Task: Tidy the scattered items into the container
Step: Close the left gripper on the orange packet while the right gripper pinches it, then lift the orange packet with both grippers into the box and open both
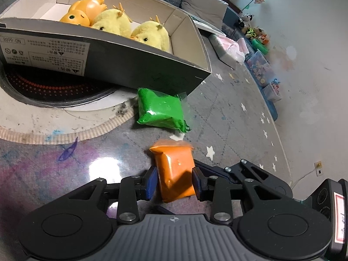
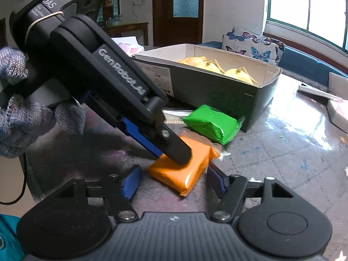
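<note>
My left gripper point(image 1: 175, 181) is shut on an orange packet point(image 1: 176, 171) that lies on the table, its blue pads pressing both sides. The same packet point(image 2: 184, 174) shows in the right wrist view with the left gripper's fingers point(image 2: 176, 150) coming down on it from the upper left. My right gripper point(image 2: 174, 181) is open and empty, just short of the packet. A green packet point(image 1: 161, 111) point(image 2: 212, 125) lies beyond it, against the cardboard box point(image 1: 134, 69) point(image 2: 217, 89). The box holds two yellow plush chicks point(image 1: 150, 35) and an orange toy point(image 1: 83, 10).
The box rests partly on a round black stove plate point(image 1: 54, 87) set in the table. A sofa with a butterfly cushion point(image 2: 254, 44) stands behind. Toys and storage bins point(image 1: 258, 50) line the floor along the wall. A white box point(image 2: 339, 111) lies at the table's right.
</note>
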`<move>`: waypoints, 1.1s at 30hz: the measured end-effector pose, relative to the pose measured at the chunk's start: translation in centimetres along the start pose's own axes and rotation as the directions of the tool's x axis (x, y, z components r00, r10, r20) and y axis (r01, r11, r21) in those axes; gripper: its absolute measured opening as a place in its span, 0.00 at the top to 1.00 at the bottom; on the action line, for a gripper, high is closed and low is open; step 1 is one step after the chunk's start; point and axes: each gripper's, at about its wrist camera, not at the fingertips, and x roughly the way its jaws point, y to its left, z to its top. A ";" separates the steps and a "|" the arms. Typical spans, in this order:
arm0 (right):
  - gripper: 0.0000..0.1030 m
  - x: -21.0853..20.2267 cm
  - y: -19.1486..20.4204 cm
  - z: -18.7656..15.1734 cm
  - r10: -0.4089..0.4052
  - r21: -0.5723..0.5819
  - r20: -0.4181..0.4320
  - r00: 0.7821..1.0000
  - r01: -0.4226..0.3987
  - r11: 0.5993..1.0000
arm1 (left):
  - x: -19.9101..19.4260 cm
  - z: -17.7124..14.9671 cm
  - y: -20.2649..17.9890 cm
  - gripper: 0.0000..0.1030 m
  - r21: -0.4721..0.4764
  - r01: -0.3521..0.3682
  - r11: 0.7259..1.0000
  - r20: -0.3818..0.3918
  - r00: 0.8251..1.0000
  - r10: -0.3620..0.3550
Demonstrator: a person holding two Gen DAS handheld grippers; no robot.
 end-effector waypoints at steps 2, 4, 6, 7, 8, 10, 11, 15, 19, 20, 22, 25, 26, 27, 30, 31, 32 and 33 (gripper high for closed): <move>0.36 0.1 0.2 0.0 -0.007 -0.006 0.003 1.000 0.007 1.000 | 0.0 0.0 0.0 0.64 -0.005 -0.003 1.000 0.001 1.000 0.003; 0.40 0.0 0.2 0.0 -0.011 -0.004 0.007 1.000 0.011 1.000 | -0.1 0.0 0.1 0.64 -0.014 -0.003 1.000 0.000 1.000 0.003; 0.45 0.0 0.0 0.0 -0.013 0.002 0.009 1.000 0.013 1.000 | -0.2 -0.1 0.0 0.65 -0.014 0.002 1.000 -0.002 1.000 -0.002; 0.45 -0.1 -0.1 0.0 -0.009 0.007 0.008 1.000 0.009 1.000 | -0.2 -0.1 0.1 0.65 -0.013 0.004 1.000 -0.003 1.000 -0.004; 0.45 -0.1 -0.1 0.0 -0.008 0.007 0.008 1.000 0.008 1.000 | -0.2 -0.1 0.1 0.66 -0.015 0.004 1.000 -0.004 1.000 -0.004; 0.45 -0.1 0.0 0.0 -0.013 0.004 0.007 1.000 0.013 1.000 | -0.1 0.0 0.3 0.66 -0.032 0.003 0.999 -0.003 1.000 -0.003; 0.45 0.0 0.1 0.0 -0.017 0.009 0.006 1.000 0.017 1.000 | 0.0 0.0 0.3 0.66 -0.045 0.003 0.999 0.000 1.000 -0.003; 0.45 0.2 0.3 0.2 -0.041 0.024 0.005 0.999 0.041 0.999 | 0.0 -0.2 0.0 0.66 -0.062 -0.013 0.998 0.009 1.000 0.013; 0.45 0.2 0.5 0.3 -0.054 0.003 0.007 0.999 0.054 0.999 | -0.1 -0.7 -0.3 0.66 -0.069 -0.015 0.997 0.004 1.000 0.016; 0.46 0.2 0.6 0.2 -0.054 -0.006 0.008 0.998 0.054 0.998 | -0.1 -0.7 -0.2 0.66 -0.078 -0.016 0.997 0.003 1.000 0.016; 0.49 0.0 0.6 0.2 -0.051 -0.013 0.007 0.999 0.051 0.999 | -0.1 -0.7 0.0 0.66 -0.104 -0.012 0.994 0.001 1.000 0.012; 0.52 -0.2 0.5 0.1 -0.051 -0.015 0.007 0.999 0.051 0.999 | -0.1 -0.8 -0.1 0.66 -0.093 -0.008 0.996 0.000 1.000 0.008; 0.52 -0.3 0.5 0.1 -0.053 -0.017 0.009 0.999 0.053 0.998 | -0.1 -0.8 -0.3 0.66 -0.088 -0.008 0.996 0.000 1.000 0.008; 0.52 -0.4 0.5 0.1 -0.055 -0.019 0.012 0.998 0.056 0.998 | -0.3 -0.9 -0.3 0.67 -0.085 -0.004 0.996 0.001 1.000 0.004; 0.53 -1.1 0.8 0.3 -0.067 -0.032 0.032 0.997 0.068 0.997 | -1.1 -0.6 -0.8 0.69 -0.079 0.014 0.997 0.018 1.000 -0.012; 0.53 -1.4 0.8 0.5 -0.068 -0.034 0.044 0.997 0.070 0.997 | -1.6 -0.4 -1.0 0.69 -0.072 0.019 0.997 0.030 0.999 -0.017; 0.53 -1.8 0.7 0.8 -0.072 -0.036 0.058 0.996 0.074 0.997 | -2.0 -0.1 -1.4 0.69 -0.061 0.023 0.998 0.045 0.999 -0.021; 0.53 -2.1 0.7 1.2 -0.078 -0.044 0.075 0.994 0.082 0.996 | -2.5 0.3 -1.9 0.69 -0.048 0.025 0.999 0.061 0.998 -0.022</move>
